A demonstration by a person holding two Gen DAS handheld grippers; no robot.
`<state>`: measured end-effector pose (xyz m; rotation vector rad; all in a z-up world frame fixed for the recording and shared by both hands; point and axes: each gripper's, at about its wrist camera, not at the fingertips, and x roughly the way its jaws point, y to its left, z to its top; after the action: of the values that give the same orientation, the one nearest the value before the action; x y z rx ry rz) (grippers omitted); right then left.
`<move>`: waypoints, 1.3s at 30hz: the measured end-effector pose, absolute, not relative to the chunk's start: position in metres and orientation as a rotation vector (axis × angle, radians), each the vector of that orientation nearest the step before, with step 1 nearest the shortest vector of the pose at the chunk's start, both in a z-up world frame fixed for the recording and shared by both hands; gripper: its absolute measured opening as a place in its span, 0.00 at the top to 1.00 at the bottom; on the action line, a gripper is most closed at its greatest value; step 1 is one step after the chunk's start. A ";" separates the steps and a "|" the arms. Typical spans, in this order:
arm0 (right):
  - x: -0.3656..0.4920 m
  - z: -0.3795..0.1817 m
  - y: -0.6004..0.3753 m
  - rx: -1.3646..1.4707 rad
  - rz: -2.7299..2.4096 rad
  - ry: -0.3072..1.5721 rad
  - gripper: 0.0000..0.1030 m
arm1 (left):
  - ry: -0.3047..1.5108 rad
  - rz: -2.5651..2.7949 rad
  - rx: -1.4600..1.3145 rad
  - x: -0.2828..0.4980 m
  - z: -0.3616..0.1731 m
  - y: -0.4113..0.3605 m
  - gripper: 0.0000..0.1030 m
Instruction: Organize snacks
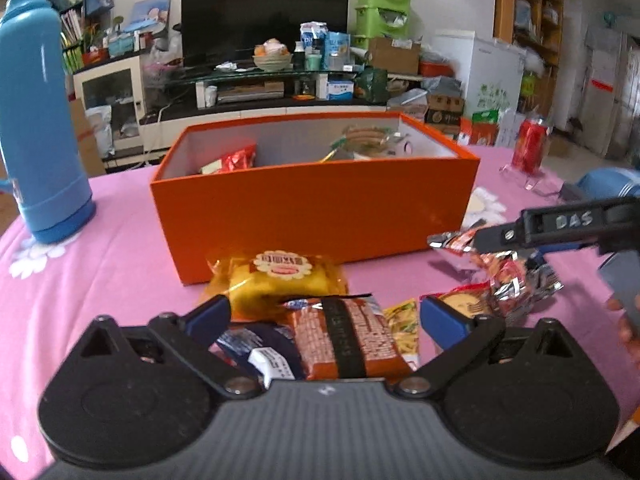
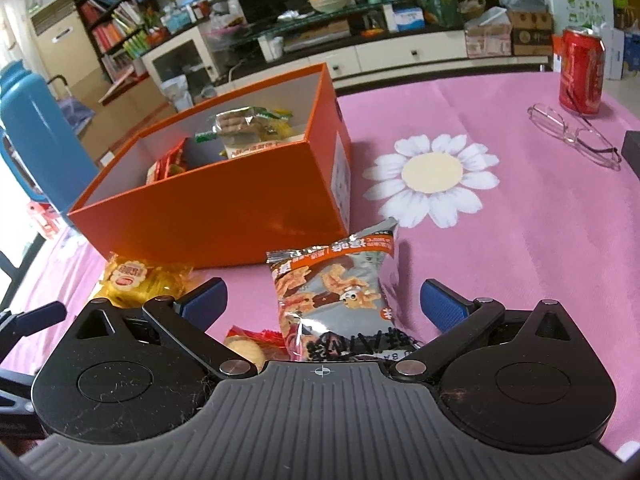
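Both grippers point(image 1: 324, 316) point(image 2: 322, 306) gaping wide, holding nothing; silver bag point(image 2: 340, 296) lying between right fingers; box point(image 2: 224, 216) standing behind; bag's bottom hiding.

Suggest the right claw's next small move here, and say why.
Probably close the right claw on the silver snack packet: the open jaws already flank it on the pink tablecloth, and the orange box it belongs in sits just beyond.

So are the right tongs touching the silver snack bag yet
Apart. In the right wrist view the right tongs stand open, and pink tablecloth shows between each blue pad and the silver snack bag lying between them.
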<state>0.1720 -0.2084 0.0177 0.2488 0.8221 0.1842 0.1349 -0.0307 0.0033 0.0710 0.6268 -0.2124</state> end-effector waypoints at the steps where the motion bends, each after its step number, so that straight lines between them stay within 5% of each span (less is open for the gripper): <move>1: 0.172 0.018 -0.208 0.238 0.180 0.821 0.13 | 0.635 -0.205 0.094 0.138 0.000 -0.033 0.15; 5: 0.171 0.018 -0.208 0.220 0.180 0.823 0.13 | 0.694 -0.192 0.087 0.146 -0.009 -0.030 0.36; 7: 0.172 0.018 -0.210 0.229 0.181 0.824 0.13 | 0.706 -0.211 0.029 0.147 -0.006 -0.020 0.37; 28: 0.173 0.009 -0.213 0.189 0.143 0.859 0.13 | 0.789 -0.124 -0.012 0.065 -0.004 0.060 0.37; 39: 0.167 0.015 -0.215 0.195 0.139 0.836 0.13 | 0.782 -0.081 -0.052 0.096 -0.006 0.045 0.39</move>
<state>0.1665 -0.2154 0.0155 0.1946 0.8362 0.1387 0.0955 0.0450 -0.0064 -0.0519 0.7815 -0.0808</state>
